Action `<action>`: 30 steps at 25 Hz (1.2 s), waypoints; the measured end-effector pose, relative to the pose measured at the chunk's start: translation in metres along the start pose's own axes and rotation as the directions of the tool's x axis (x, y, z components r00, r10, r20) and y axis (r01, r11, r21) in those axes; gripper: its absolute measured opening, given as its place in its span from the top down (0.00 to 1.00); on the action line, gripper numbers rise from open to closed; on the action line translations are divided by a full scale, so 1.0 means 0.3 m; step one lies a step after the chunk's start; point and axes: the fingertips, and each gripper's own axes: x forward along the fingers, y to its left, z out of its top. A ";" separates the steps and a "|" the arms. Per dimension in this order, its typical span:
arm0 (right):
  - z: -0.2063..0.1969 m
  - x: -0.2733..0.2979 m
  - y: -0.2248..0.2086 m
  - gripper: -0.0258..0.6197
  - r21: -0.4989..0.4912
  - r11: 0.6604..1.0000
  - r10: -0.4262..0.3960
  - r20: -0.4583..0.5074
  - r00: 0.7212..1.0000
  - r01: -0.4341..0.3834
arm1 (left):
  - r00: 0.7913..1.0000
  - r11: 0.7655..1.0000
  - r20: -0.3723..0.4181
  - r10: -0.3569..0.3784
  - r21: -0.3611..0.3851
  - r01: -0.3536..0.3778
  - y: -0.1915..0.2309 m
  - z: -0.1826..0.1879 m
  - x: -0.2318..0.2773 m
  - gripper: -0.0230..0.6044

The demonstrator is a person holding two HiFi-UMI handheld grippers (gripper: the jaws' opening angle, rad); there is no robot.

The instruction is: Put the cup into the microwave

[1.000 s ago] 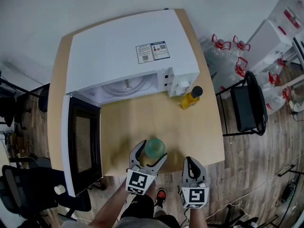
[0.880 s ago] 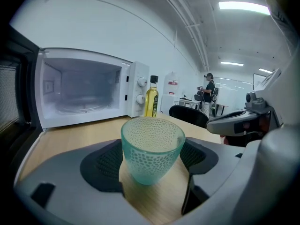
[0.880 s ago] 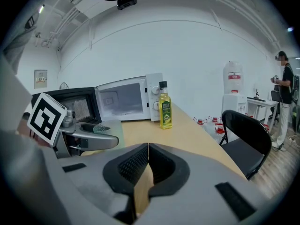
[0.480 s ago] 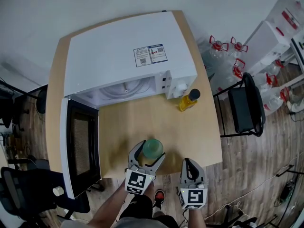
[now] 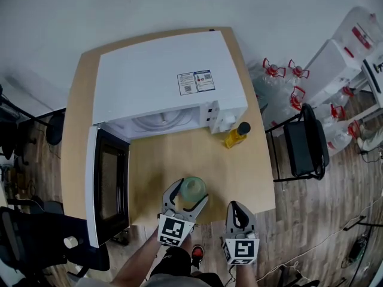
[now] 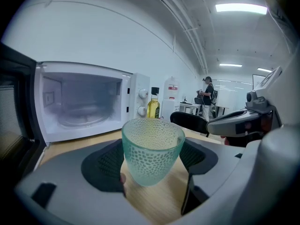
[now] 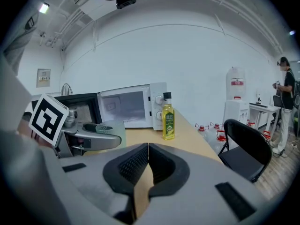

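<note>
Cup (image 6: 152, 150): was gripped between pads of left tool (image 5: 189, 193) at counter (image 5: 179, 154) front, facing open microwave (image 5: 161, 82), likely for loading; right tool (image 7: 147, 165) idled aside, jaws together, empty

Your left gripper (image 5: 189, 192) and right gripper (image 5: 237, 207) share one build: smooth grey plastic jaws, curved like tongs and lined with black ribbed pads (image 7: 133, 165). At the 6 o'clock end of each sits a cube (image 5: 174, 229) bearing a black-and-white square marker with a white border. In the right gripper view, small black rectangular patches (image 7: 232, 196) lie on the grey shell at 9 and 4 o'clock of the pads. Your forearms (image 5: 140, 262) are bare. At 6 o'clock in the head view you wear dark legwear (image 5: 173, 263) and a red-and-black shoe (image 5: 197, 257).
</note>
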 end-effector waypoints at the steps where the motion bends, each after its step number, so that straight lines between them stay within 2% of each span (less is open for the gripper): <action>1: 0.016 -0.002 0.005 0.93 -0.005 1.000 0.002 0.005 1.000 -0.002 | 1.000 1.000 0.006 0.004 0.001 -0.004 0.004 0.016 -0.009 0.35; 14: 0.244 0.010 0.110 0.93 -0.087 0.995 0.059 0.081 0.995 -0.052 | 0.991 0.995 0.085 0.103 -0.014 -0.102 0.124 0.221 -0.152 0.35; 30: 0.417 0.200 0.272 0.93 -0.129 0.977 0.185 0.130 0.974 -0.168 | 0.968 0.974 0.111 0.225 -0.053 -0.220 0.344 0.325 -0.216 0.35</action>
